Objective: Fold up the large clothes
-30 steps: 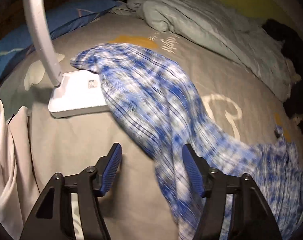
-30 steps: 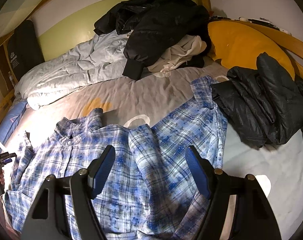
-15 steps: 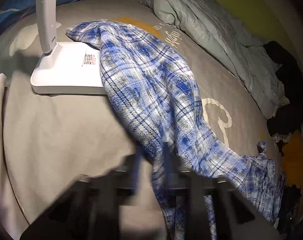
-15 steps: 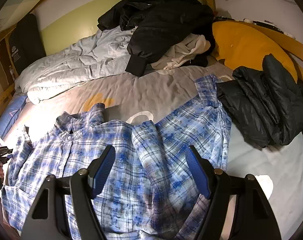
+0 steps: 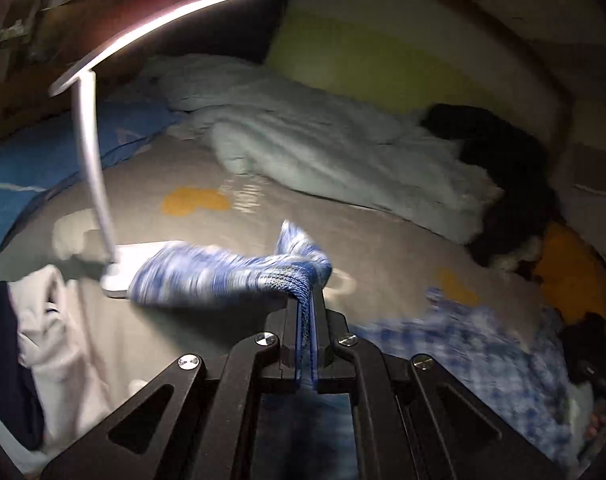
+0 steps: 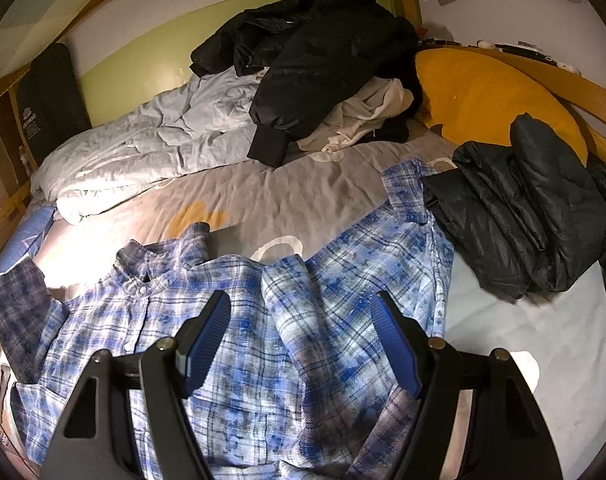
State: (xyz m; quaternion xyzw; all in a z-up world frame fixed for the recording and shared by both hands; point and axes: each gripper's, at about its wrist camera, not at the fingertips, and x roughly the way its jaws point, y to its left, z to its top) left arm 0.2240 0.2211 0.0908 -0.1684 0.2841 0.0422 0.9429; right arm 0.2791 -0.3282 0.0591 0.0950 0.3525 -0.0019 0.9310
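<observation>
- Sleeve [image 5: 231, 276] of the blue plaid shirt [image 6: 239, 344] is pinched between the closed jaws of the left gripper [image 5: 306, 320]; the cloth runs from the jaws to the left, across the white base of the desk lamp [image 5: 89, 152] that stands on the bed.
- Right gripper [image 6: 299, 340] hangs over the body of the shirt with its jaws wide apart and nothing between them; it does not touch the cloth.
- The shirt lies spread on the grey bed sheet [image 6: 287, 196], collar toward the crumpled pale duvet [image 6: 143, 156]; its other sleeve reaches the black puffer jacket [image 6: 535, 208], which lies on the side of the shirt away from the lamp.
- Judged step: the held sleeve is to be carried over the shirt body for the first fold. The fold is not yet made.
- Risk one: the sleeve lies over the lamp base, so a pull toward the shirt can drag or tip the lamp, because the tall thin neck makes it top-heavy.
- Risk two: only a thin edge of cloth sits in the jaws; a fast pull can let it slip out.
- Risk three: the shirt body is already wrinkled in the middle, and nothing holds it down. The pull can bunch it more, so the fold comes out crooked.
</observation>
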